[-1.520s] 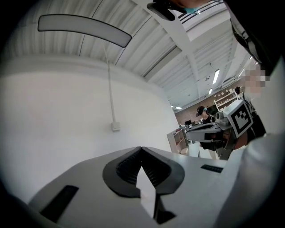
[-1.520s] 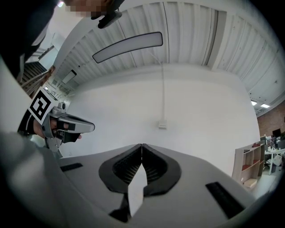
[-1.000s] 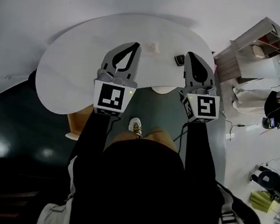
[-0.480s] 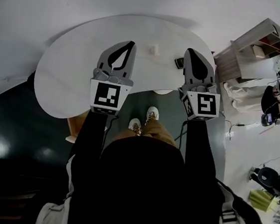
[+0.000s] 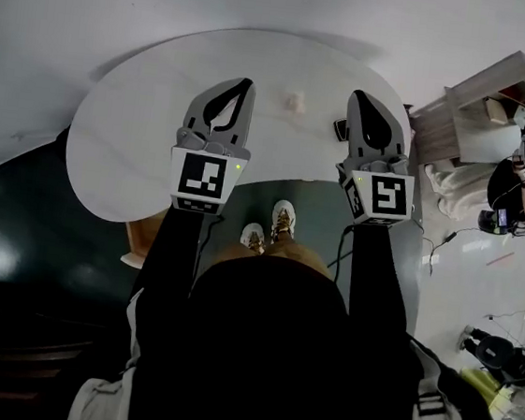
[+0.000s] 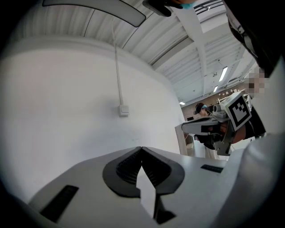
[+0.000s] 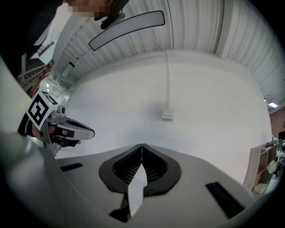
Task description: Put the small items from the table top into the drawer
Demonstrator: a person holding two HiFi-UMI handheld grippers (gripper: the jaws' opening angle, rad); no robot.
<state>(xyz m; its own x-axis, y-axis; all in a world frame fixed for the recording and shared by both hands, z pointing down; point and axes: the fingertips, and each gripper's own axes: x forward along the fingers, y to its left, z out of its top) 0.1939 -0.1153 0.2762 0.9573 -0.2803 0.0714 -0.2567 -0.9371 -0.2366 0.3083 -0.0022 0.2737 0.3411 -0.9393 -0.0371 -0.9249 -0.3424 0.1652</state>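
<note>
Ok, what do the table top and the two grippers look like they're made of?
Table top: white, matte, faintly streaked, probably laminate or painted board. Left gripper and right gripper: smooth matte grey shells, likely moulded plastic; their dark ribbed pads could be rubber, but that's uncertain.

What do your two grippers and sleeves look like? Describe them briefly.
Both the left gripper and right gripper are grey, tapering to a point, with black ribbed pads inside a teardrop opening. Each ends in a white cube bearing black square markers and a small green light. The sleeves are black.
</note>
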